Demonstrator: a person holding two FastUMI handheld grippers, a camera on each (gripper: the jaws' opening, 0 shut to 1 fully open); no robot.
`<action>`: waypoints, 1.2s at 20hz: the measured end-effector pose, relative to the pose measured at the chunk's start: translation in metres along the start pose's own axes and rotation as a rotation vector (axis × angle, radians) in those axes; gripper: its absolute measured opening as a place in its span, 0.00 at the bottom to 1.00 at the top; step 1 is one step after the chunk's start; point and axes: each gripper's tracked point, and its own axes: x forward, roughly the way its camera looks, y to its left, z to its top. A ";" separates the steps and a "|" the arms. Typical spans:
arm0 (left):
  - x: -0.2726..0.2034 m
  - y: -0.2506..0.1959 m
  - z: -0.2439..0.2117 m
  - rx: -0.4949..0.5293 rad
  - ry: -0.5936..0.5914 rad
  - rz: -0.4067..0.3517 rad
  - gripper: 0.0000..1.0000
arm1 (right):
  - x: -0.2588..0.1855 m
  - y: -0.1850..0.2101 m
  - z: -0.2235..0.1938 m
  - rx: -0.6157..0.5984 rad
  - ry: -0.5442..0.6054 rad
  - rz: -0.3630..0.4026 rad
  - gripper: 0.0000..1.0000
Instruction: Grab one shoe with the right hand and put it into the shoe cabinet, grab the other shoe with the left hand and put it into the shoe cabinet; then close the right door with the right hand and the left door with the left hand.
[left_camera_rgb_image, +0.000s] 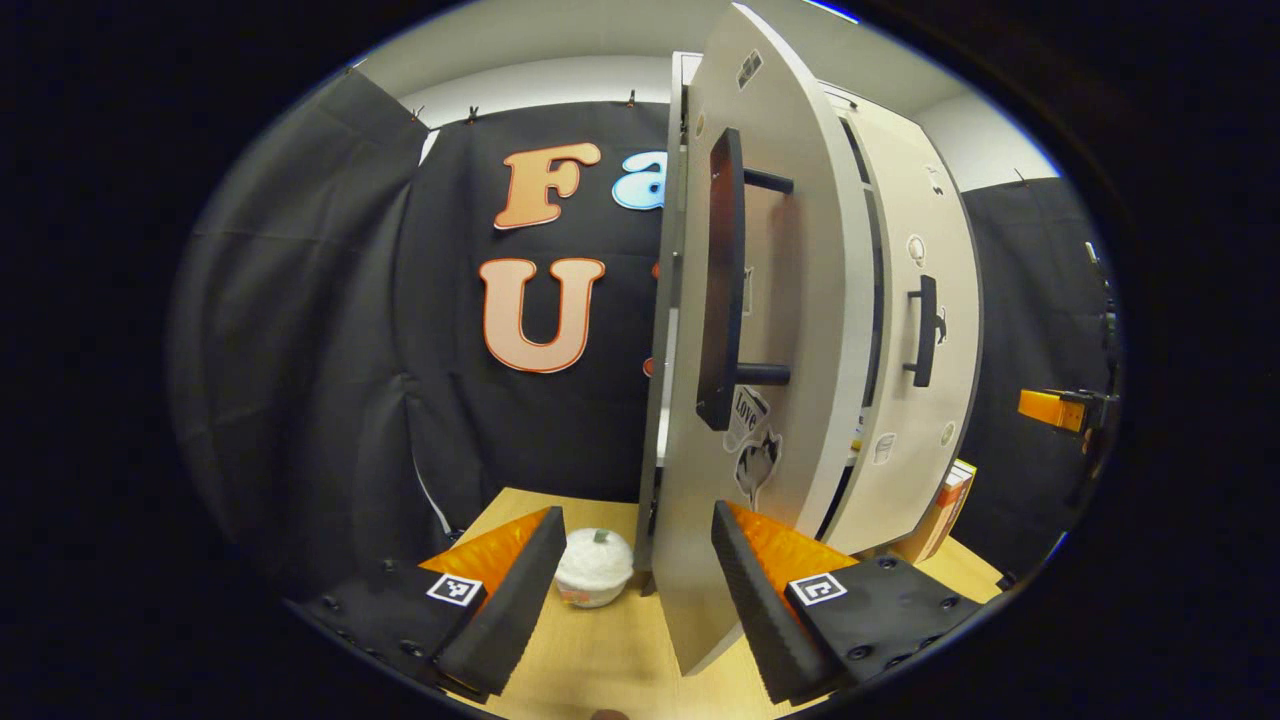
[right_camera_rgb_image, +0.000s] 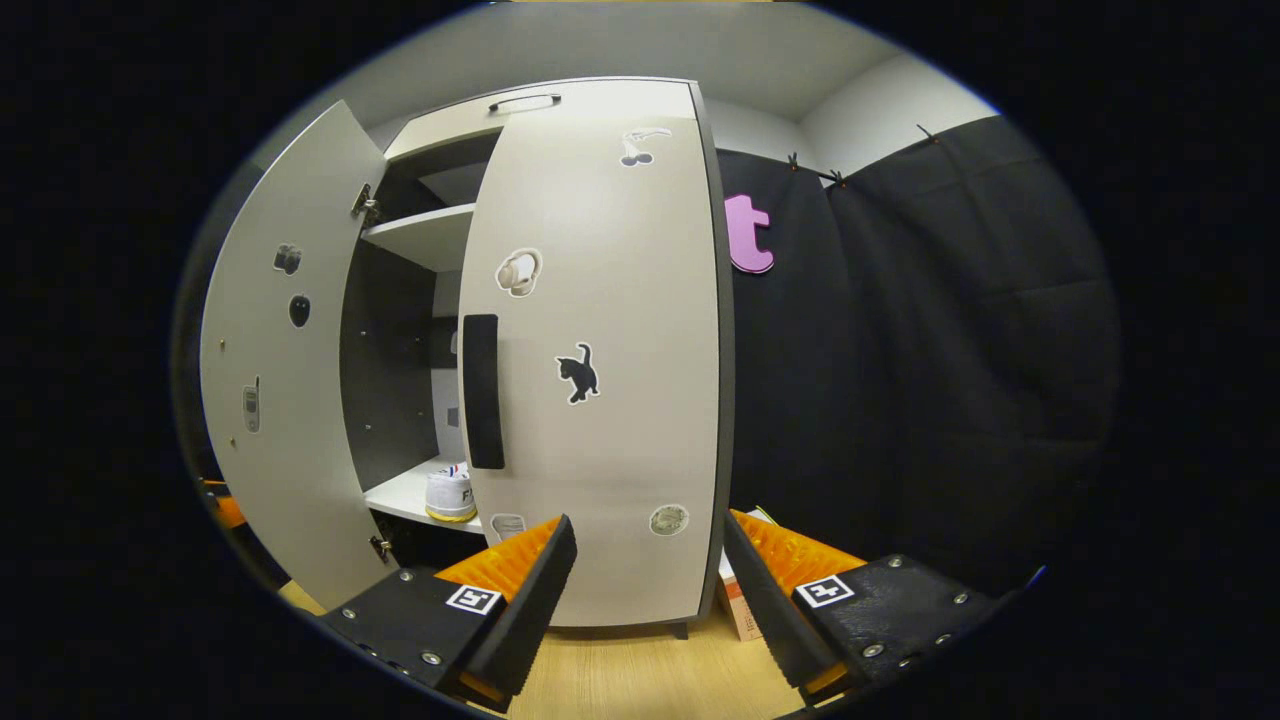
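left door ajar, edge between left tongs | table open beneath

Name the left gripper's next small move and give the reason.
Probably push the left door toward the cabinet. The right door looks closed, a shoe sits on the shelf, and the open left gripper already straddles the left door's bottom edge, while that door stands ajar.

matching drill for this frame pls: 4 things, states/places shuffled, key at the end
1. left door
2. right door
3. shoe
4. white pumpkin

a. on the table beside the cabinet
b. on a shelf inside the cabinet
c. swung open, its edge between the left gripper's fingers
d. almost shut, ahead of the right gripper

Pairs: 1-c, 2-d, 3-b, 4-a
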 end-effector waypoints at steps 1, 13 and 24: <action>0.002 -0.007 0.000 0.006 -0.006 -0.009 0.92 | -0.004 -0.002 0.001 0.000 -0.001 0.000 0.91; 0.037 -0.059 0.006 -0.041 -0.021 -0.091 0.96 | -0.030 -0.027 0.016 0.001 -0.034 -0.043 0.92; 0.114 -0.138 0.005 -0.032 -0.013 -0.189 0.99 | -0.037 -0.068 0.013 0.000 -0.028 -0.137 0.92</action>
